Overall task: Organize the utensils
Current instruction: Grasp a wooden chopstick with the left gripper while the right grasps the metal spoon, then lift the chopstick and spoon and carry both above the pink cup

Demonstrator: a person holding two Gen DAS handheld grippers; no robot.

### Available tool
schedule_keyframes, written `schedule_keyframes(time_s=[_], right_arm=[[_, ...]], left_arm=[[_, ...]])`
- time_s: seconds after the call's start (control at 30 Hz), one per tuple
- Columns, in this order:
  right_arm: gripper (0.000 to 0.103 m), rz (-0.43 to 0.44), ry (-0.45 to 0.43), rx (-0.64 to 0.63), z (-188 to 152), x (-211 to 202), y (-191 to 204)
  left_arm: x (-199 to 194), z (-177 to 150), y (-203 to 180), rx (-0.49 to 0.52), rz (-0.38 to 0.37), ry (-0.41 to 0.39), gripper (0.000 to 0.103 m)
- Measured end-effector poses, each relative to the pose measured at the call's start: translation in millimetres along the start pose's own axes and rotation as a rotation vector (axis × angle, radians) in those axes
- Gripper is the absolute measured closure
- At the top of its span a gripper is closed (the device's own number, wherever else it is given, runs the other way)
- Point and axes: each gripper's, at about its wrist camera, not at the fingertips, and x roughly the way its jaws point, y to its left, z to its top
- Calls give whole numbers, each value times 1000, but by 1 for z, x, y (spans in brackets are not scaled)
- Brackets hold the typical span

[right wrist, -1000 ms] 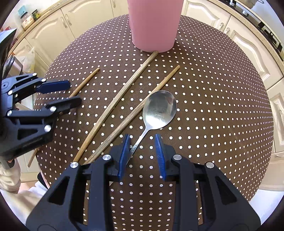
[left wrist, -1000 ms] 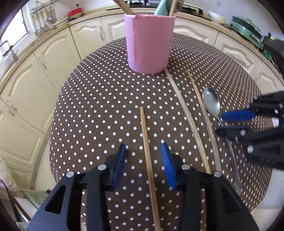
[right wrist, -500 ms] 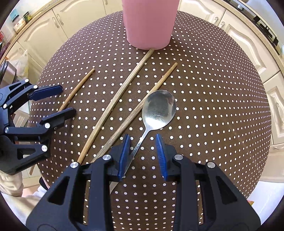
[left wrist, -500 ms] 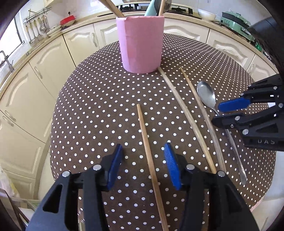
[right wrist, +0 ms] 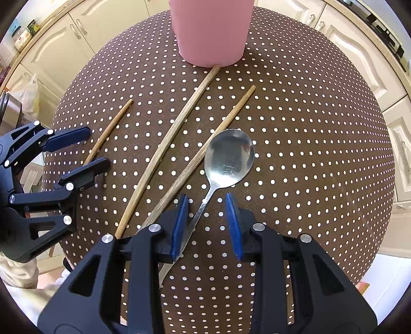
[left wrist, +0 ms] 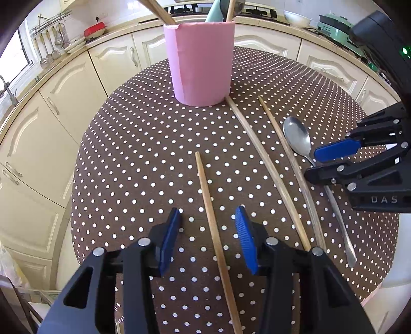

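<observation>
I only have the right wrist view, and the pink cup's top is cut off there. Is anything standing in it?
Observer: Yes. The pink cup holds wooden handles and a teal handle, all sticking up past its rim.
Operator: Is the left gripper clamped on the short stick?
Observer: No. The left gripper is open. The short stick lies between its pads and touches neither.
Operator: My own gripper hides the spoon's tail. Where does it end?
Observer: The spoon ends close to the near edge of the table, with its handle lying on the cloth.
</observation>
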Motion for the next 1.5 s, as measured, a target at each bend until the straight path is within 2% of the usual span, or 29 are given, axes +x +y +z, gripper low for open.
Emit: schedule_keyframes(time_s=[0.1, 0.27, 0.33, 0.43, 0.7, 0.77, 0.93, 1.1, 1.37, 1.5], right_arm=[[72, 0, 10, 1, 8, 2, -1], [72, 28, 36, 11, 11, 5, -6], [73, 30, 47, 5, 15, 6, -9], [76, 29, 60, -3, 21, 8, -15], [86, 36, 74, -29, 25, 10, -23], [90, 20, 65, -45, 24, 9, -24], [92, -44, 2, -99, 14, 5, -15], [99, -16, -42, -90, 2, 0, -16], [99, 83, -119, -35, -32, -9, -48], [99, 134, -173, 3, -48, -16, -69]], left_arm=[[2, 4, 0, 12, -16, 6, 67], [5, 14, -5, 36, -41, 37, 83], [7, 19, -4, 33, -46, 49, 92], [10, 26, -1, 6, -74, 62, 97], [14, 37, 4, -48, -106, 60, 98], [14, 39, 5, -71, -123, 46, 98], [6, 46, 3, -105, -130, -5, 98], [-12, 52, 3, -124, -154, -84, 98], [-46, 57, 3, -143, -207, -232, 98], [-59, 57, 5, -156, -223, -278, 98]])
